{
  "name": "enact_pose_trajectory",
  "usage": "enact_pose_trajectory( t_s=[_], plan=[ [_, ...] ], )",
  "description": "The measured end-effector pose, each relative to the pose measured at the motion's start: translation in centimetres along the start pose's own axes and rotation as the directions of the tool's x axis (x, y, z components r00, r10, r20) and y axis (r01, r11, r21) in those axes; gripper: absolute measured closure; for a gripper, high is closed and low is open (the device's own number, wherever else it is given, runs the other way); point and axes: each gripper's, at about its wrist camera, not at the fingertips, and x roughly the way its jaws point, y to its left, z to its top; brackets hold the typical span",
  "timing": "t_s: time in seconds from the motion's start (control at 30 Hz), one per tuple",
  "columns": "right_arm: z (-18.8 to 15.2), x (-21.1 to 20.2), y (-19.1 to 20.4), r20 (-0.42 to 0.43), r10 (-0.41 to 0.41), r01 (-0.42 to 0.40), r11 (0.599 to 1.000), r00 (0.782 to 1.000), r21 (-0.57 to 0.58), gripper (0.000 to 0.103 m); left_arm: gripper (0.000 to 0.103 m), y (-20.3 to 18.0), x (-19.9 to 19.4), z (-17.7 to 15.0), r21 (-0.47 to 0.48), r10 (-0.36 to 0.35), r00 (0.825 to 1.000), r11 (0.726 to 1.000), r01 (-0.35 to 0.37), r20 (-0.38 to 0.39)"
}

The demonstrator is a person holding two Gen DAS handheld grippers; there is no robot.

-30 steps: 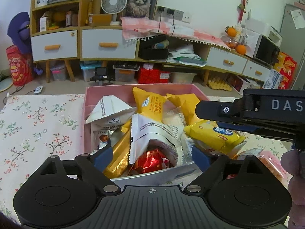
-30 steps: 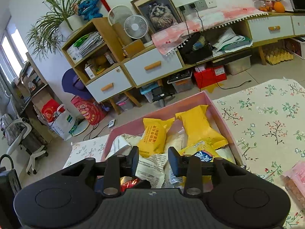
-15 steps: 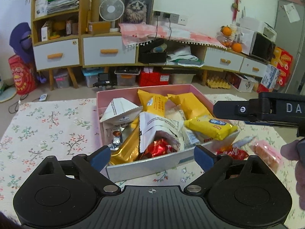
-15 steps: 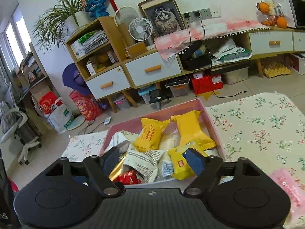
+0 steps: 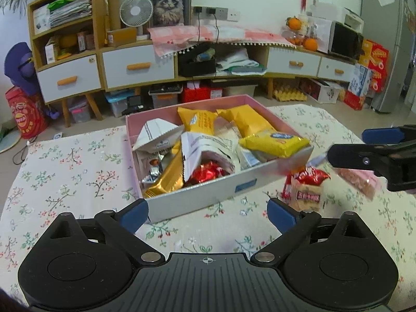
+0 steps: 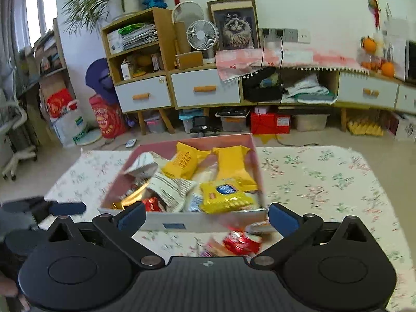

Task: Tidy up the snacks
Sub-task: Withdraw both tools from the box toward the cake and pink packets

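A pink box (image 5: 197, 200) with a grey front wall sits on the flowered tablecloth, heaped with yellow, white, gold and red snack packets. A yellow packet with a blue logo (image 5: 275, 144) lies on top at its near right corner (image 6: 226, 195). My left gripper (image 5: 208, 215) hangs in front of the box, its jaws opening with nothing between them. My right gripper (image 6: 207, 218) is back from the front wall (image 6: 182, 225), its jaws also opening and empty. A red and white packet (image 5: 306, 189) lies on the cloth below it (image 6: 241, 241).
A pink packet (image 5: 358, 182) lies on the cloth at the right, under the right gripper (image 5: 364, 145). The table's far edge is just behind the box. Beyond stand cabinets with drawers (image 5: 137, 67), a fan (image 6: 202, 35) and floor clutter.
Both grippers drew back from the box. The right jaws went from nearly shut to wide, and the yellow blue-logo packet now lies free in the box. The left jaws widened slightly.
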Motion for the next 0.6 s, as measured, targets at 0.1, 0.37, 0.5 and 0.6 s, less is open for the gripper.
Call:
enact_pose_trajectory(
  t_s=[0.1, 0.37, 0.5, 0.6],
  plan=[
    [-0.7, -0.6, -0.6, -0.003, -0.026, 0.026, 0.999, 1.000, -0.037, 0.024, 0.004, -0.2, -0.1, -0.3, 0.001, -0.005, 1.000, 1.000, 0.005, -0.006],
    [-2.7, -1.7, -2.9, -0.022, -0.105, 0.102, 0.988, 0.994, -0.119, 0.024, 0.004, -1.8, 0.7, -0.7, 0.003, -0.024, 0.999, 1.000, 0.024, -0.028],
    [-3.9, -1.8, -4.0, -0.045, -0.133, 0.124, 0.978, 0.990, -0.170, 0.024, 0.004, -3.3, 1.5, -1.1, 0.024, -0.036, 0.998, 0.999, 0.037, -0.045],
    [-4.9, -1.8, -5.1, -0.064, -0.144, 0.129, 0.972, 0.987, -0.197, 0.024, 0.004, -4.8, 2.3, -1.5, 0.061, -0.042, 0.997, 0.997, 0.046, -0.057]
  ],
)
